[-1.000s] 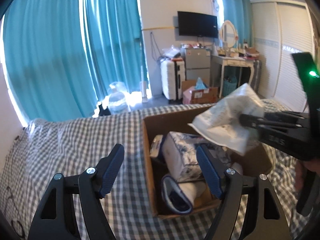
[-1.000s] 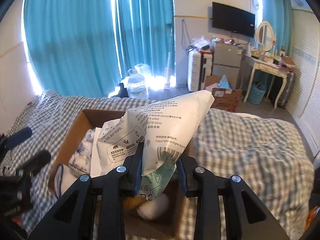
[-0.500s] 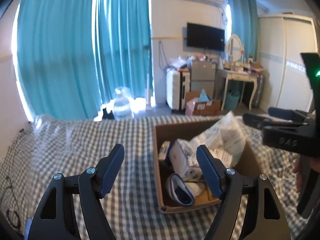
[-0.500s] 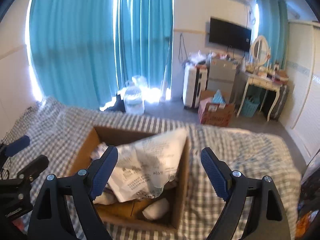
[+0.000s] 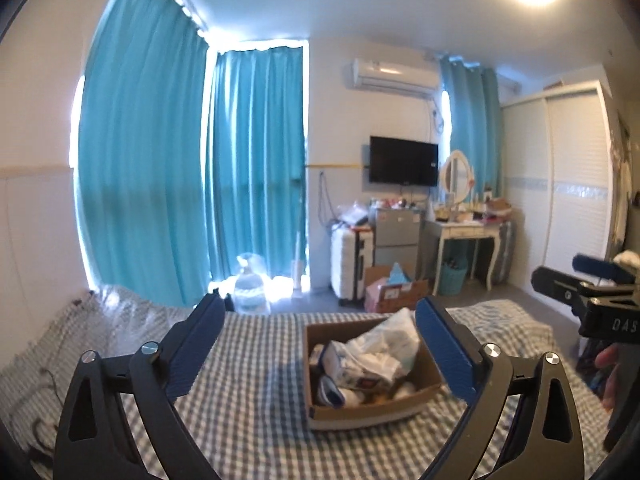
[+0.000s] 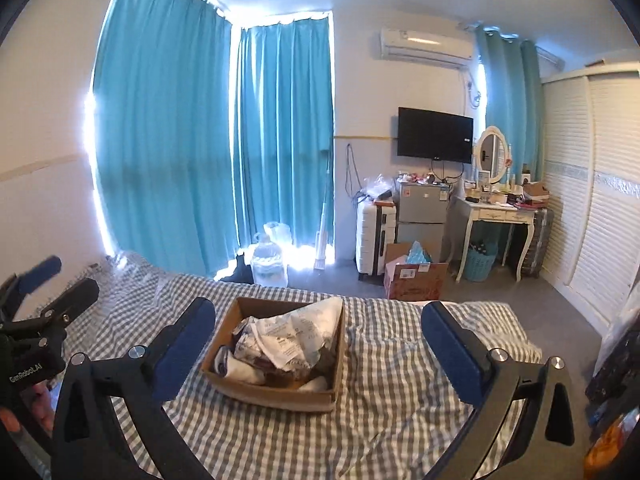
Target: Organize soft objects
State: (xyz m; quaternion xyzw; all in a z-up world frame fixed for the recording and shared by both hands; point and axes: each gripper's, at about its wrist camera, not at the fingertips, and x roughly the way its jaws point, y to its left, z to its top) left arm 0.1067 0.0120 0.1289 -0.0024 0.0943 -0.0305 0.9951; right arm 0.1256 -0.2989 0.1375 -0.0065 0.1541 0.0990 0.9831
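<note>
A brown cardboard box (image 5: pixel 430 371) (image 6: pixel 224 372) sits on the grey checked bed (image 5: pixel 256 380) (image 6: pixel 392 368). It holds a white printed plastic pack (image 5: pixel 390 338) (image 6: pixel 304 330), a blue-patterned tissue pack (image 5: pixel 340 360) and other soft items. My left gripper (image 5: pixel 320 352) is open and empty, held back above the bed, left of the box. My right gripper (image 6: pixel 316 352) is open and empty, raised behind the box. Each gripper shows at the edge of the other's view.
Teal curtains (image 5: pixel 192 184) hang behind the bed. On the floor beyond stand a water jug (image 6: pixel 270 264), a white suitcase (image 6: pixel 374 238), a small fridge (image 6: pixel 422 210), another cardboard box (image 6: pixel 414 276) and a white dressing table (image 6: pixel 500 216). A wardrobe (image 6: pixel 592 208) fills the right wall.
My right gripper opened and let the white plastic pack drop into the box. Both grippers then pulled back and up, away from the box.
</note>
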